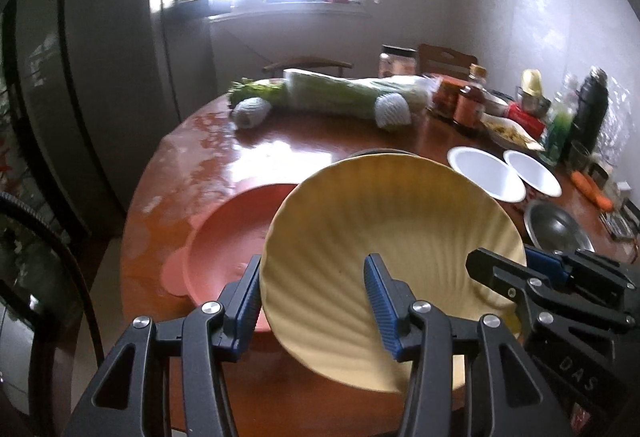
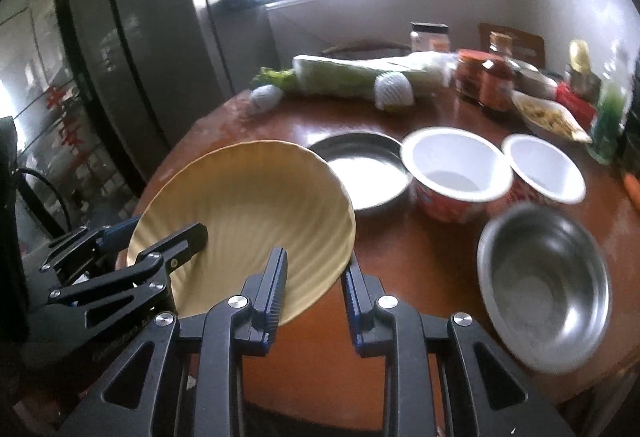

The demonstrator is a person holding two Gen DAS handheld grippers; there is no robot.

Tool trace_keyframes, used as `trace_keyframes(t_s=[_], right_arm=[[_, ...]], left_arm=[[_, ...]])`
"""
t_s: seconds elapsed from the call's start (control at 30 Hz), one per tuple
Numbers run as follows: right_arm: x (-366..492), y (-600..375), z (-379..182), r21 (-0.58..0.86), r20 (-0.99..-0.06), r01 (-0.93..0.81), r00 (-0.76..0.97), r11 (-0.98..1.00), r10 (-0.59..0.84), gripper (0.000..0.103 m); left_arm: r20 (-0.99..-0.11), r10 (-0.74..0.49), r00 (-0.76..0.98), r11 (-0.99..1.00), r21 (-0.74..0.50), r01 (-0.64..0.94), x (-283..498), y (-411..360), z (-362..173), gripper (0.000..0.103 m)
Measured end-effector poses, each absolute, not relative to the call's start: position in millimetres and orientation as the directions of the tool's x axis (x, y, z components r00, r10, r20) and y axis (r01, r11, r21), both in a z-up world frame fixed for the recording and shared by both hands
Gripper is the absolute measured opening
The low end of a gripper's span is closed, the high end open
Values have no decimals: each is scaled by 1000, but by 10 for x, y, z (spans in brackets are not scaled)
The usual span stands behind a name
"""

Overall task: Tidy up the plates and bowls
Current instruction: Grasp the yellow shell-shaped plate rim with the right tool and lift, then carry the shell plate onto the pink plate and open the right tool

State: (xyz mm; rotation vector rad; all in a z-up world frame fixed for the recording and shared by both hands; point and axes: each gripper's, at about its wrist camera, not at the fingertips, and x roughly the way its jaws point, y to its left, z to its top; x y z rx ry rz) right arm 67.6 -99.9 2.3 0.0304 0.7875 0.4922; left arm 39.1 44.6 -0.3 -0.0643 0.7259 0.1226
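Observation:
A yellow ribbed plate (image 1: 380, 229) (image 2: 248, 205) hangs tilted above the round wooden table (image 1: 304, 149), held from both sides. My left gripper (image 1: 314, 301) is shut on its left rim, one pad outside and one on the inner face. Over the opposite rim my right gripper (image 2: 314, 285) is shut too, and it also shows as the right gripper (image 1: 520, 273) in the left wrist view. The left gripper (image 2: 160, 249) shows at the plate's far side in the right wrist view. On the table lie a pink plate (image 1: 232, 237), a steel plate (image 2: 360, 173), two white-lined red bowls (image 2: 456, 165) (image 2: 544, 169) and a steel bowl (image 2: 544, 285).
A long cabbage (image 1: 344, 93) and two net-wrapped fruits lie across the far side of the table. Jars, sauce bottles (image 1: 468, 105), a dark flask and a carrot (image 1: 592, 189) crowd the right edge. A tall grey fridge (image 1: 100, 77) stands at the left, with chairs behind the table.

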Motion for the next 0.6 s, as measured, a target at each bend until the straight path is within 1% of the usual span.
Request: trace_keyframes(t_s=[0.3, 0.6], right_arm=[[906, -564, 58, 182, -683, -489, 561, 853, 468, 28], [1111, -237, -44, 157, -706, -544, 522, 824, 479, 28]], left_arm=[[-671, 148, 727, 977, -15, -213, 410, 799, -28, 50], [-689, 193, 698, 963, -2, -269, 496, 1049, -130, 50]])
